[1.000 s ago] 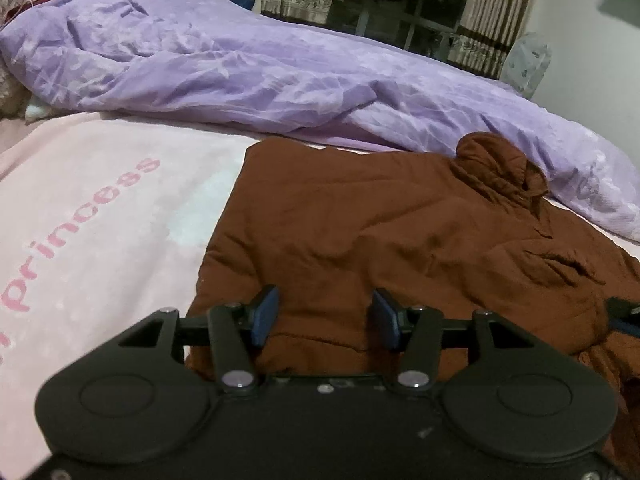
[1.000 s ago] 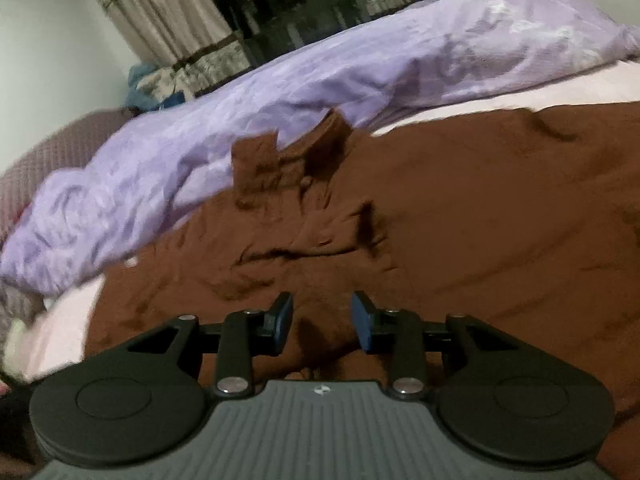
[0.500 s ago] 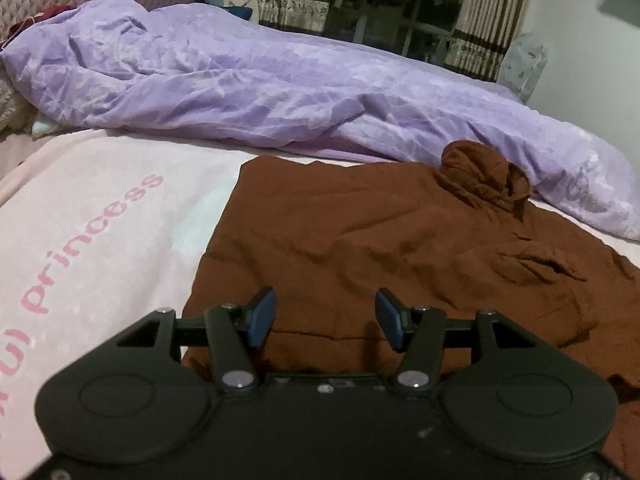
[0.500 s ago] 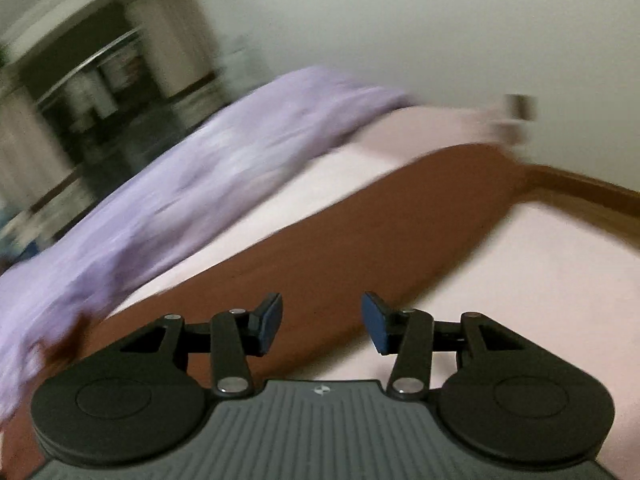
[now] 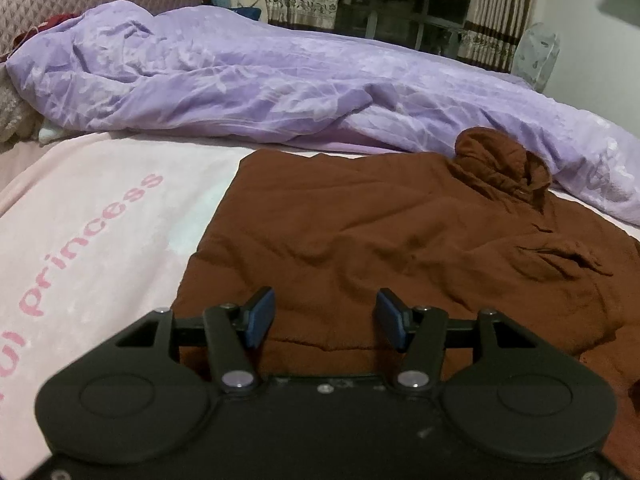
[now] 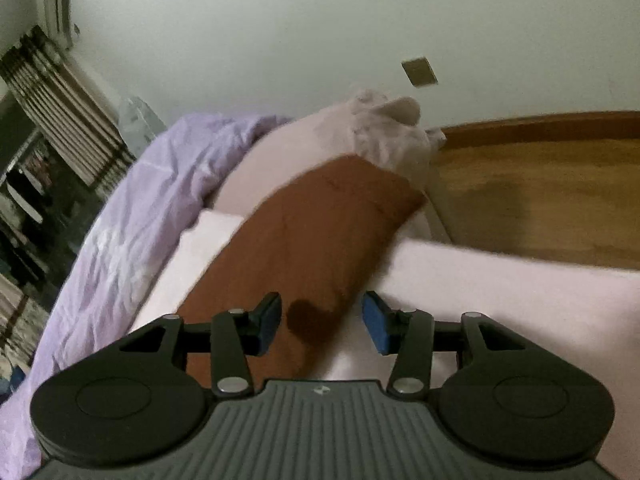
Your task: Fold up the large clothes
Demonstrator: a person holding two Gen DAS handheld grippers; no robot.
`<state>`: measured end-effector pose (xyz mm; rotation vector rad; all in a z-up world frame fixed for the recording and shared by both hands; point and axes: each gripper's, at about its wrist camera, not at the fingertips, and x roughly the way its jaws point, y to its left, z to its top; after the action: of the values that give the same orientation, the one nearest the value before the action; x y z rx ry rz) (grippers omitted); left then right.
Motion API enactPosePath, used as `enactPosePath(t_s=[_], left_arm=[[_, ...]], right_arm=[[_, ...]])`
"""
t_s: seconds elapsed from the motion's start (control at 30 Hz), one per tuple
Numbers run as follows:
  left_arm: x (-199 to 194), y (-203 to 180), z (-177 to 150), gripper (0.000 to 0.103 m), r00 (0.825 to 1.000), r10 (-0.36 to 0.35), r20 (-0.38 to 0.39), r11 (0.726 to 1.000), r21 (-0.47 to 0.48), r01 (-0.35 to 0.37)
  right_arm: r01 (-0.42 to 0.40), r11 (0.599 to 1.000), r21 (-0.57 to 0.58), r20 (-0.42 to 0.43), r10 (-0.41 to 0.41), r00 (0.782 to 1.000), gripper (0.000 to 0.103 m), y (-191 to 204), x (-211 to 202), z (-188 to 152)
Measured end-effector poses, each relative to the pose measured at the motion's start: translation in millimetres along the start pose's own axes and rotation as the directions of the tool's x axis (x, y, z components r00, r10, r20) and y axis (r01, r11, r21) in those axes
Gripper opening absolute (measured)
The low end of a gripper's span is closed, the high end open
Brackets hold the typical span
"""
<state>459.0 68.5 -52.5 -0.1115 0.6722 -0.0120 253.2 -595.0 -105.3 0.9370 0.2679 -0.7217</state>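
A large brown garment (image 5: 360, 240) lies spread on the pink blanket, its collar (image 5: 504, 164) bunched at the far right against the purple duvet. My left gripper (image 5: 325, 316) hovers open over the garment's near edge, with nothing between its blue pads. In the right wrist view a long part of the brown garment (image 6: 312, 232) runs away toward the bed's corner. My right gripper (image 6: 320, 322) stands open just above that cloth's near end and its edge, pinching nothing.
A rumpled purple duvet (image 5: 280, 80) fills the bed's far side. The pink blanket (image 5: 100, 220) printed "princess" covers the left. A crumpled pale cloth (image 6: 384, 128) sits at the bed's corner, with wooden floor (image 6: 540, 192) beyond it. Curtains and a fan (image 5: 536, 56) stand behind.
The right gripper has swung from the collar area to the garment's far end near the bed corner, and its jaws widened. The left gripper stayed in place, jaws slightly wider.
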Motion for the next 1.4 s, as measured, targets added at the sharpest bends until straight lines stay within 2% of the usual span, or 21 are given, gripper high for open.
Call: enactPosePath(t_s=[0.37,0.5,0.57,0.7,0.8,0.87,0.93,1.0,1.13,1.2,1.27,1.3,1.33,1.37,1.4], left_arm=[[3.9,-4.3,0.5,0.059,1.0,0.011,-0.002,1.0,0.012,-0.011],[3.5,-5.0,-0.1,0.059,1.0,0.008,-0.002,1.0,0.02,-0.008],[3.4,-4.8,0.6,0.059,1.0,0.003,-0.005,1.0,0.022,-0.003],[1.2,-3.3,1.7,0.059,1.0,-0.015,-0.008,1.0,0.018,0.016],[-1.3,-0.8,2.1,0.059,0.999,-0.031,-0.01,0.999,0.009,0.031],[-3.7,0.4,2.4,0.059,0.999,-0.04,-0.01,0.999,0.005,0.04],[-6.7,1.1,2.8,0.059,0.999,-0.051,-0.006,0.999,0.005,0.051],[-11.9,2.2,3.6,0.059,0.998,-0.064,0.004,0.998,0.006,0.064],[-23.7,1.8,4.7,0.059,0.996,-0.074,0.041,0.997,0.028,0.073],[-27.7,2.5,5.5,0.059,0.994,-0.093,0.049,0.995,0.034,0.091],[-29.4,2.6,5.0,0.059,0.991,-0.126,0.04,0.992,0.017,0.125],[-30.2,1.8,4.7,0.059,0.989,-0.144,0.035,0.99,0.013,0.144],[-31.1,0.3,4.3,0.059,0.986,-0.164,0.031,0.986,0.01,0.164],[-31.6,-2.0,4.0,0.059,0.981,-0.19,0.024,0.982,0.006,0.19],[-32.0,-3.7,3.8,0.059,0.976,-0.218,0.017,0.976,0.0,0.218]], right_arm=[[0.004,1.0,-0.003,0.067,-0.004,0.998,0.056,7.9,14.0,11.1],[0.047,0.998,-0.029,0.067,-0.045,0.997,0.021,12.8,17.3,11.1],[0.042,0.999,-0.024,0.069,-0.04,0.997,0.012,13.4,16.5,12.2],[0.02,0.997,-0.069,0.127,-0.011,0.992,0.007,30.7,0.9,14.0],[-0.034,0.986,-0.161,0.172,0.062,0.983,0.006,61.9,-20.4,11.2],[-0.098,0.967,-0.233,0.186,0.144,0.972,0.006,91.0,-39.5,4.0],[-0.193,0.934,-0.302,0.176,0.254,0.951,0.006,125.5,-62.8,-8.1],[-0.288,0.879,-0.379,0.149,0.366,0.919,0.006,163.2,-87.5,-26.9],[-0.468,0.7,-0.54,0.015,0.564,0.826,0.006,240.9,-137.6,-88.2],[-0.543,0.601,-0.586,-0.093,0.616,0.782,0.008,271.6,-152.8,-127.7],[-0.605,0.517,-0.606,-0.212,0.627,0.749,0.018,295.2,-157.1,-171.9],[-0.623,0.481,-0.616,-0.268,0.616,0.741,0.037,304.1,-155.8,-194.8],[-0.634,0.454,-0.625,-0.324,0.589,0.741,0.046,311.0,-152.1,-217.3],[-0.627,0.437,-0.645,-0.376,0.533,0.758,0.055,317.1,-146.7,-238.0],[-0.614,0.436,-0.658,-0.404,0.483,0.777,0.055,319.5,-142.6,-251.7]])
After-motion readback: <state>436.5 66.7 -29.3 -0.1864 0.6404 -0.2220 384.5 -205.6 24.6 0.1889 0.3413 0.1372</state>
